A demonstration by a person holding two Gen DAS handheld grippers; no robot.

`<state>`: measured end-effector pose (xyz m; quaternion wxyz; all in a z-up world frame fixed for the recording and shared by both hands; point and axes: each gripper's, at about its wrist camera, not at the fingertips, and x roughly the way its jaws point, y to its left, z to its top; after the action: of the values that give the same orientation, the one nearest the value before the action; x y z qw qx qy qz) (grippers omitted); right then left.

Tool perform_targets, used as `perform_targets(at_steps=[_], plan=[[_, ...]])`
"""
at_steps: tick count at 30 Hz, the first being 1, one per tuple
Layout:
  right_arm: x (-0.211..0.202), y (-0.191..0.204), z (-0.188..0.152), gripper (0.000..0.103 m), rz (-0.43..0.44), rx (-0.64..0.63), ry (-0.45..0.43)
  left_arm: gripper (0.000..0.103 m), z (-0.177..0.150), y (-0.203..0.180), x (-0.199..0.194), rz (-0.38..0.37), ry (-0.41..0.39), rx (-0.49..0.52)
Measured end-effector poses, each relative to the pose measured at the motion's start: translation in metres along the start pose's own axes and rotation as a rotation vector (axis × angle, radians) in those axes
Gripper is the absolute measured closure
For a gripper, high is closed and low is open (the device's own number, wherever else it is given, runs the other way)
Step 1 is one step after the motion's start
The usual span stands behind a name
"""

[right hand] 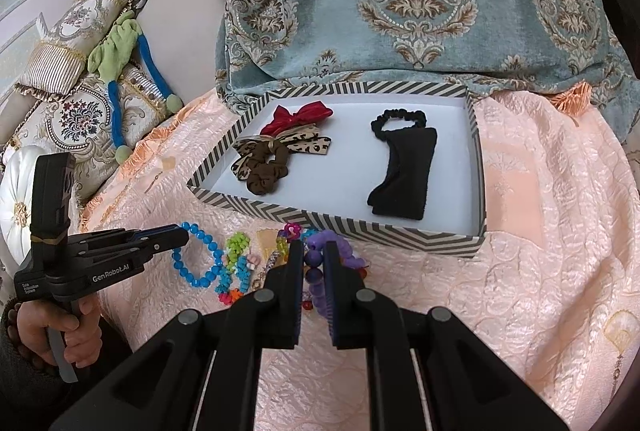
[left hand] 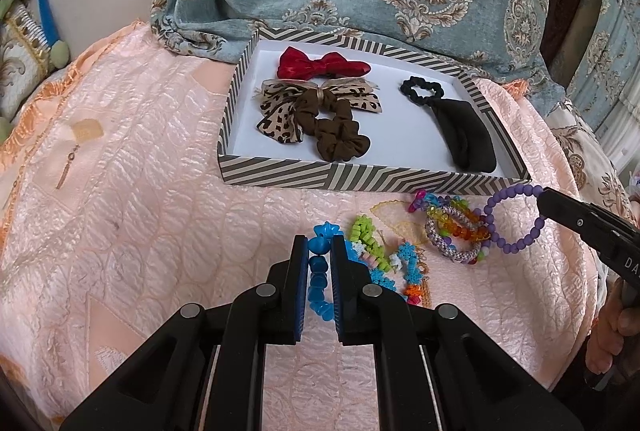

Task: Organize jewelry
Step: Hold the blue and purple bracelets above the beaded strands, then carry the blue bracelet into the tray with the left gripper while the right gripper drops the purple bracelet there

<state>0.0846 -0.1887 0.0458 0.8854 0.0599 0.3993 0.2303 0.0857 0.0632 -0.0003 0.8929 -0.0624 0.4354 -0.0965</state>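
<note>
Blue beads sit clenched in my left claw and a purple bead bracelet in my right claw, both just above the pink bedspread before the striped tray. Light, hard and probably slippery on stretchy cord, they are best pinched across the strand. Beside them lies a tangle of coloured bands that could snag a rising loop. Bows, a brown scrunchie and black hairbands crowd the tray.
</note>
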Motion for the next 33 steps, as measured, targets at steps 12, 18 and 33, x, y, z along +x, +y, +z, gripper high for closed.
perform_targets(at_steps=[12, 18, 33], plan=[[-0.0024, 0.0001, 0.0008, 0.093, -0.005, -0.004, -0.011, 0.103, -0.0001, 0.0, -0.0002, 0.001, -0.003, 0.003], [-0.0009, 0.0016, 0.0004, 0.093, -0.005, -0.008, -0.007, 0.103, -0.0002, 0.0002, -0.0003, 0.003, -0.002, 0.005], [0.0, 0.0022, 0.0008, 0.093, -0.005, -0.01, -0.011, 0.103, 0.0, -0.0008, -0.0005, 0.003, -0.004, 0.005]])
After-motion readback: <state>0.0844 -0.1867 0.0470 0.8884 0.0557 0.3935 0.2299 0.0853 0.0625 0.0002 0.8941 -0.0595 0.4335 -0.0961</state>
